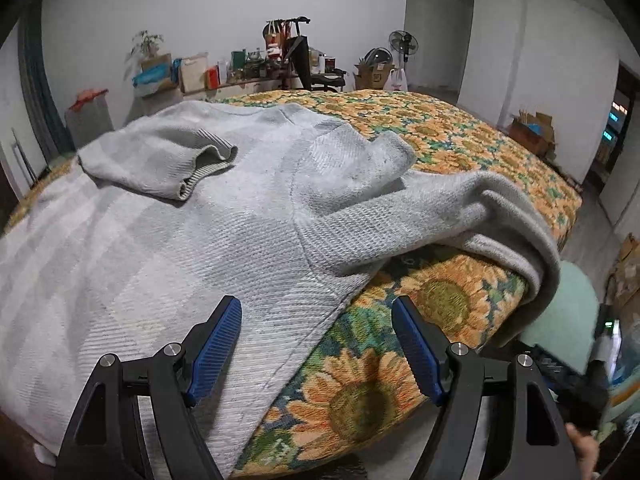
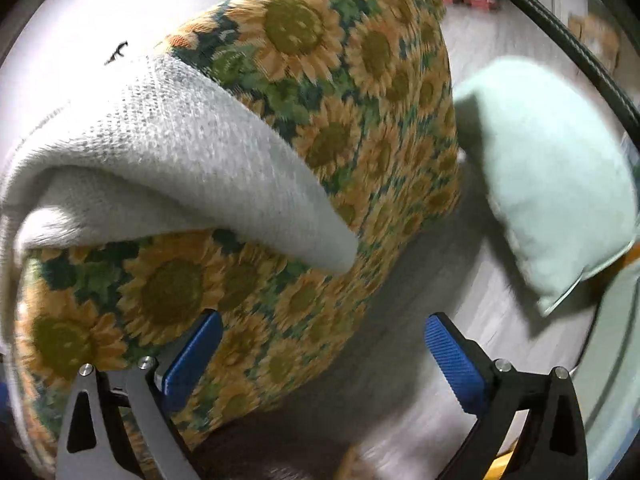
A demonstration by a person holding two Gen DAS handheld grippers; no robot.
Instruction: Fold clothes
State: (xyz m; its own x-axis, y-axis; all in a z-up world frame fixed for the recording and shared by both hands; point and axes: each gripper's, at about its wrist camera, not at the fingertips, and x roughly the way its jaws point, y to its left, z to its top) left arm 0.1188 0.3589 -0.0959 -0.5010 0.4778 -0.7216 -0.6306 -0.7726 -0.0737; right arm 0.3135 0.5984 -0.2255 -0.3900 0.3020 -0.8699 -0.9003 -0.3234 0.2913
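A light grey knitted sweater (image 1: 208, 216) lies spread over a bed with a sunflower-print cover (image 1: 460, 128). One sleeve is folded across the chest, its ribbed cuff (image 1: 208, 168) facing me. The other sleeve (image 1: 508, 216) droops over the bed's right edge. My left gripper (image 1: 316, 320) hovers open just above the sweater's hem and side edge, nothing between its blue pads. In the right wrist view the hanging sleeve (image 2: 192, 168) drapes over the bed corner (image 2: 360, 120). My right gripper (image 2: 324, 344) is open, below the sleeve's tip, and holds nothing.
A pale green pillow (image 2: 552, 176) lies on the floor beside the bed, also seen in the left wrist view as the pillow (image 1: 568, 312). A cluttered table (image 1: 256, 68), a standing fan (image 1: 404, 46) and cardboard boxes (image 1: 532, 132) line the far walls.
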